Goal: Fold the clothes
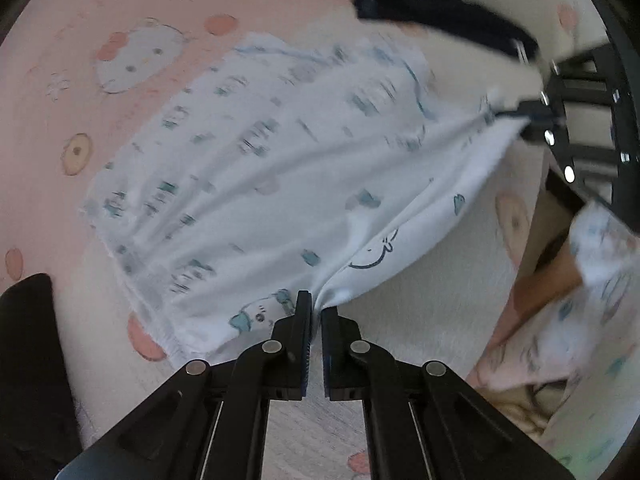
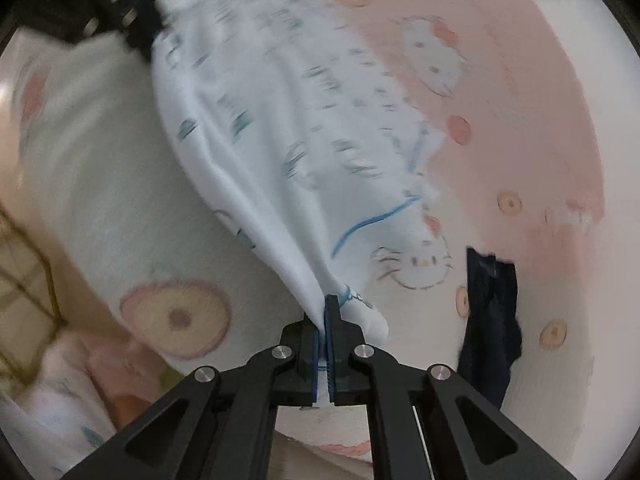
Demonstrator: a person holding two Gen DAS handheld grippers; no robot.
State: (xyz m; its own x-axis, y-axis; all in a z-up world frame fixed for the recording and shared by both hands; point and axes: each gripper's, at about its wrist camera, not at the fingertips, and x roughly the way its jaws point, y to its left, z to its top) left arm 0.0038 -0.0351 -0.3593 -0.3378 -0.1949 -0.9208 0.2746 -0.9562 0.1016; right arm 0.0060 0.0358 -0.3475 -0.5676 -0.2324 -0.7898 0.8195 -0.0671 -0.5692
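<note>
Clamping white garment edge — left tongs, right tongs closed; blanket around open.

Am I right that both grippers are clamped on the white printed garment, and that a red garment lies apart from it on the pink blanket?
Not quite: the separate garment is dark navy, not red, as the right wrist view shows. The left gripper and right gripper are indeed shut on the white printed garment, over the pink blanket.

Left gripper and right gripper both clamped, pointing steeply down.
</note>
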